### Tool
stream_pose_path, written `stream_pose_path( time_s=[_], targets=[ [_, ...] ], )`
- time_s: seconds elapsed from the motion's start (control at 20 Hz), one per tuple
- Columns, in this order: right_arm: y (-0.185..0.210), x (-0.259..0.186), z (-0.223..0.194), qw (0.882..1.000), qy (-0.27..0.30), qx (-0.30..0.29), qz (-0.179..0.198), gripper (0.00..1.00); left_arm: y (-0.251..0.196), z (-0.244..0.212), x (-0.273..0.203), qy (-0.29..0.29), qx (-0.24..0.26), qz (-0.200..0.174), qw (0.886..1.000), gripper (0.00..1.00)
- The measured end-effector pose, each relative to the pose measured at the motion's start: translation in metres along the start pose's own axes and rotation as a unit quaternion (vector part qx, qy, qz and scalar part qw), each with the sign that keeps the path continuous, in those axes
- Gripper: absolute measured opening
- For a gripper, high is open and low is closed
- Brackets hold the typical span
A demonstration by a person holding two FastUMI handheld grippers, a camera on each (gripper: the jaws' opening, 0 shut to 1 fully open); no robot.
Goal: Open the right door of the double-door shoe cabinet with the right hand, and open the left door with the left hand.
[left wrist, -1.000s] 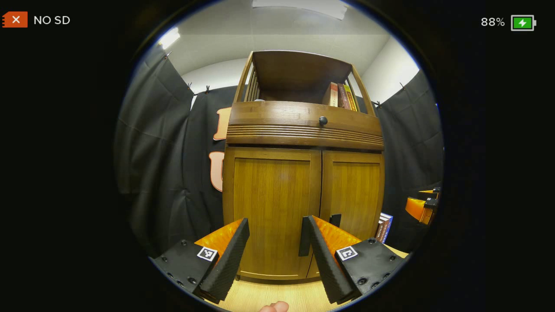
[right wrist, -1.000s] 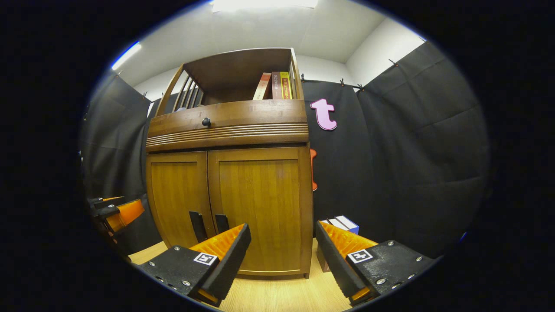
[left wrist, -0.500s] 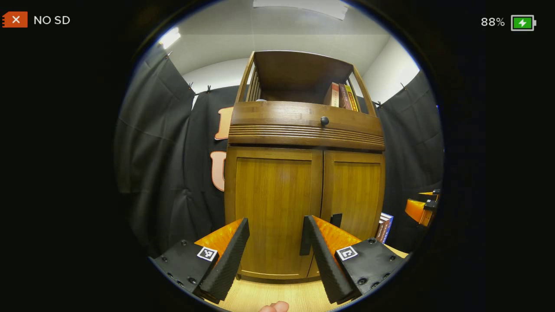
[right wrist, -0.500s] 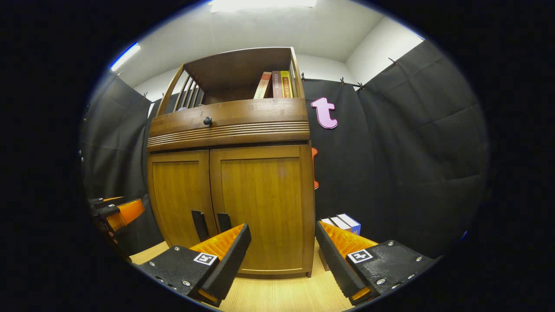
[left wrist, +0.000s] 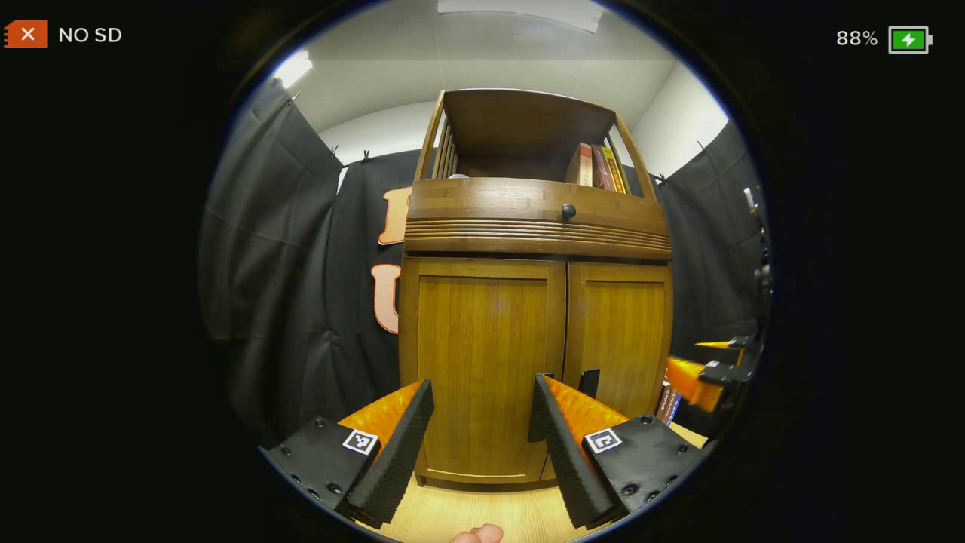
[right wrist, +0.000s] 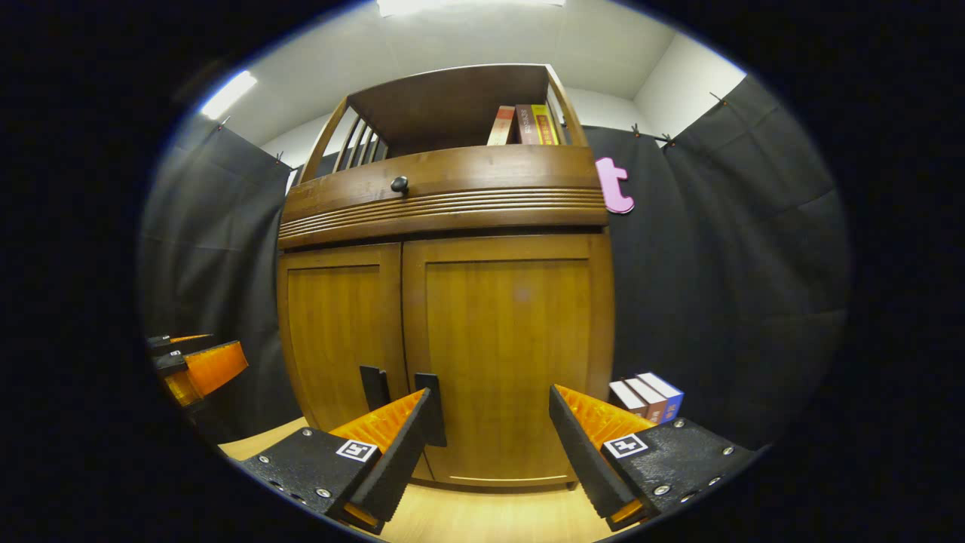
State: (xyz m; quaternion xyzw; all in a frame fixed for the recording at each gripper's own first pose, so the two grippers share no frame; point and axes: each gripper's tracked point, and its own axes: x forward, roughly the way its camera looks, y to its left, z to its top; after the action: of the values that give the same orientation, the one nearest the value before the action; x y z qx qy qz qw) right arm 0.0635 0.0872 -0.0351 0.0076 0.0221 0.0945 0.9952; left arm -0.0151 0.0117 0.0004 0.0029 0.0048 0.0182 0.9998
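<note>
We hold both sets of jaws wide and empty before the shoe cabinet [left wrist: 528,302], doors closed. The left door [left wrist: 482,369] stands ahead between the left gripper [left wrist: 479,445] jaws; the right door [right wrist: 505,354] between the right gripper [right wrist: 494,445] jaws, its handle [right wrist: 431,407] touching or just behind their left finger.

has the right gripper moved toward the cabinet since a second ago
Yes. In the right gripper view the shoe cabinet looms larger and its right door handle sits nearer the open right gripper, so it moved closer.

one cabinet [right wrist: 445,196], two doors [right wrist: 505,362], two handles [right wrist: 375,386], one knob [right wrist: 399,183].
</note>
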Motion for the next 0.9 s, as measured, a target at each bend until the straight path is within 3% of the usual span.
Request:
stream_pose_path(
  time_s=[0.25, 0.65, 0.7, 0.75, 0.9],
  targets=[
    [0.036, 0.068, -0.029, 0.999, 0.018, -0.011, 0.033, 0.93, 0.004, 0.000, -0.006, 0.003, -0.003, 0.004, 1.000, 0.81],
    [0.046, 0.147, -0.086, 0.999, 0.039, -0.030, 0.015, 0.94, 0.031, -0.001, -0.017, 0.004, -0.010, 0.037, 0.999, 0.80],
    [0.046, 0.153, -0.089, 0.998, 0.042, -0.034, 0.010, 0.90, 0.034, -0.003, -0.016, 0.006, -0.009, 0.041, 0.999, 0.81],
    [0.047, 0.151, -0.086, 0.999, 0.032, -0.037, 0.003, 0.95, 0.035, -0.005, -0.015, 0.010, -0.007, 0.043, 0.999, 0.81],
    [0.046, 0.153, -0.091, 0.997, 0.017, -0.072, -0.017, 0.94, 0.040, -0.008, -0.011, 0.017, -0.001, 0.047, 0.999, 0.81]
  ],
)
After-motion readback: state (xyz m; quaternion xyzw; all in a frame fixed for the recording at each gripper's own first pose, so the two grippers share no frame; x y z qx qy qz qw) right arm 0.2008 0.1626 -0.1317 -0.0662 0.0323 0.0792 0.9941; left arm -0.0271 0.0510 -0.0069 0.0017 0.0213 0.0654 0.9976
